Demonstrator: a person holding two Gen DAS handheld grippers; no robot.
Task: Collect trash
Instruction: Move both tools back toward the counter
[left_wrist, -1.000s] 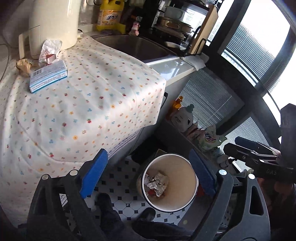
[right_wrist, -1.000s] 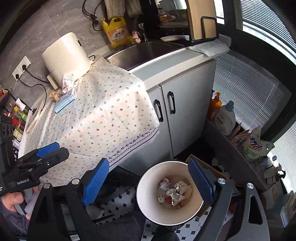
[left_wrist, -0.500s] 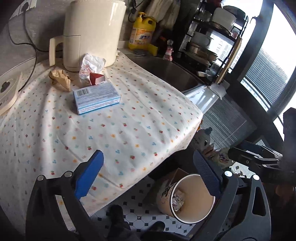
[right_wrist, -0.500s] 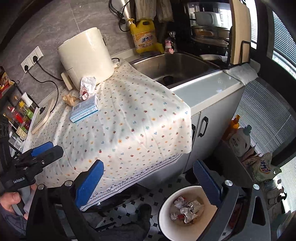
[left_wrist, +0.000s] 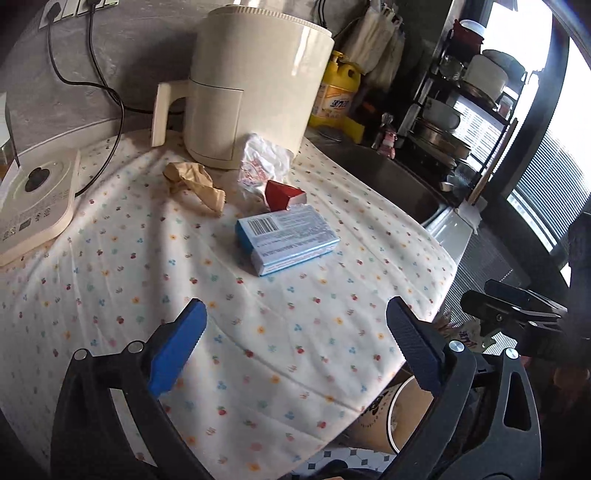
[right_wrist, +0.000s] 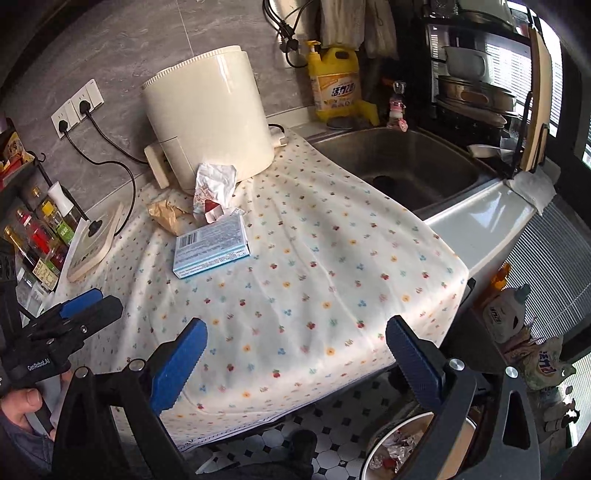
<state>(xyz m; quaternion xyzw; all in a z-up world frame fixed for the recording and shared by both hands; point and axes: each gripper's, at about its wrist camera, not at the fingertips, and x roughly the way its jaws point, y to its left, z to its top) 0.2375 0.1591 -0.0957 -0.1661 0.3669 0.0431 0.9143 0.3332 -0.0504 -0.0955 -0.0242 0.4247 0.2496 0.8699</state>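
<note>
Trash lies on the flowered cloth (left_wrist: 110, 266) near the cream appliance: a blue box (left_wrist: 286, 239) (right_wrist: 211, 246), a small red carton (left_wrist: 283, 194) (right_wrist: 212, 213), a white crumpled wrapper (left_wrist: 260, 166) (right_wrist: 214, 182) and a brown crumpled paper (left_wrist: 194, 182) (right_wrist: 166, 216). My left gripper (left_wrist: 293, 347) is open and empty over the cloth, short of the box. My right gripper (right_wrist: 295, 358) is open and empty above the cloth's front edge. The white bin (right_wrist: 391, 446) with foil scraps stands on the floor below; its rim shows in the left wrist view (left_wrist: 391, 424).
A cream appliance (left_wrist: 255, 81) stands at the back with cables to wall sockets (right_wrist: 75, 109). A white scale (left_wrist: 33, 203) lies at left. The sink (right_wrist: 406, 162), yellow detergent jug (right_wrist: 336, 83) and dish rack (right_wrist: 476, 81) are at right. Bottles (right_wrist: 37, 236) stand far left.
Both grippers have risen from over the bin and swung toward the counter. The trash on the cloth now looms closer; the bin has dropped to the frames' lower edge.
</note>
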